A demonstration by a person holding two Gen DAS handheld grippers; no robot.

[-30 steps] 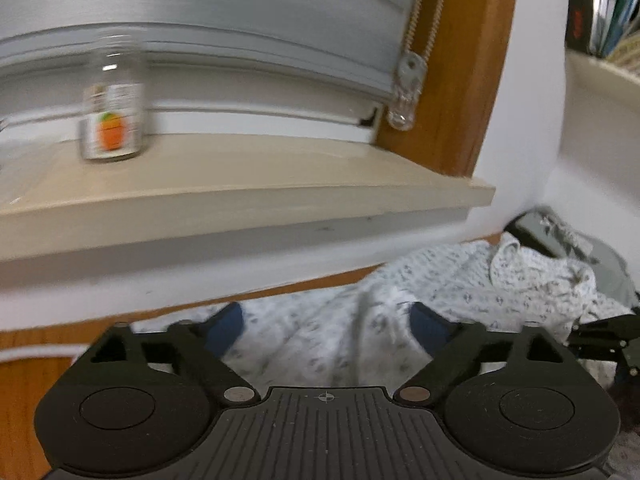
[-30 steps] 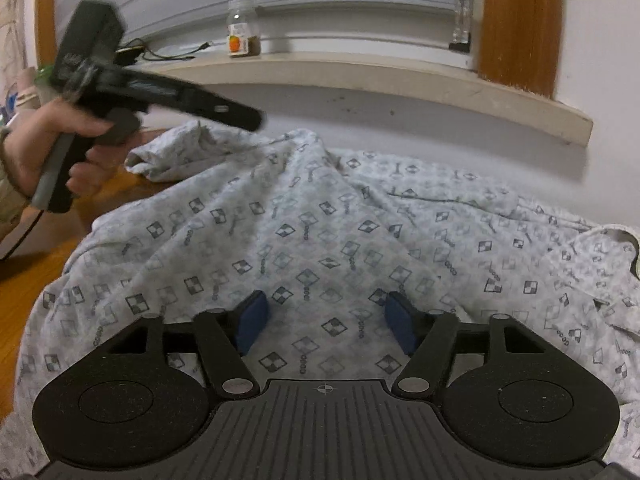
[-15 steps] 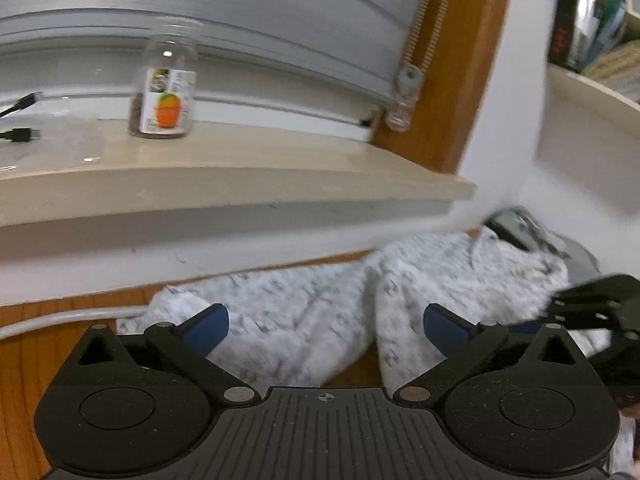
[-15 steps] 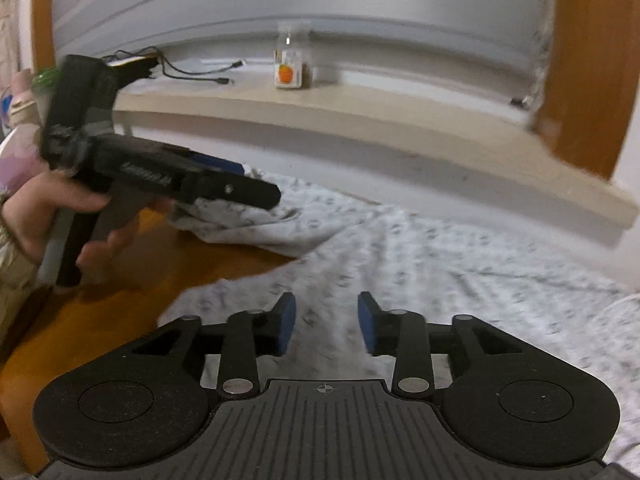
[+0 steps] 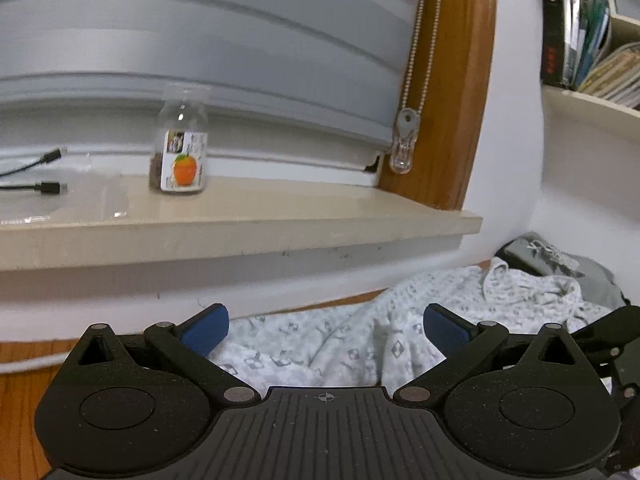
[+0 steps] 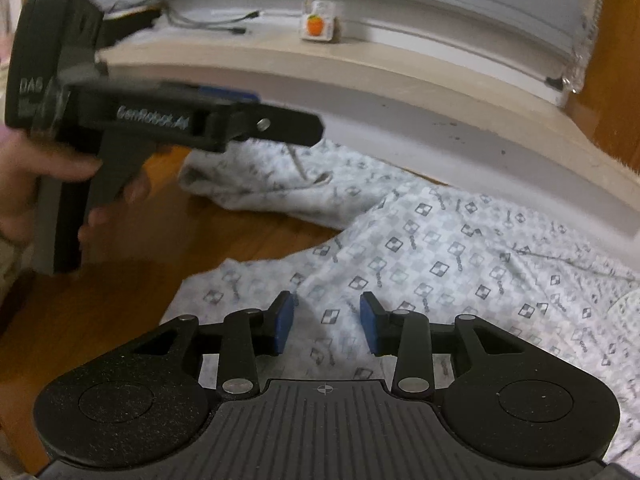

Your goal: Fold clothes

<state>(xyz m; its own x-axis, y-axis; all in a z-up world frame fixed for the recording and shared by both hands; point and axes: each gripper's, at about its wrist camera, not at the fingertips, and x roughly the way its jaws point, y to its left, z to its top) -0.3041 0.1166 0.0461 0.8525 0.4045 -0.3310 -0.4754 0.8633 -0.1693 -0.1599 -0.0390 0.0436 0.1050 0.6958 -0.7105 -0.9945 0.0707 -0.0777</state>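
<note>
A white diamond-patterned cotton garment lies crumpled on the brown wooden counter below a beige windowsill. The left tool and right tool both gape empty above it.

Your garment is a white top printed with small grey diamonds, lying unfolded and rumpled on the wooden bench, one crumpled end bunched against the wall beneath the sill.
</note>
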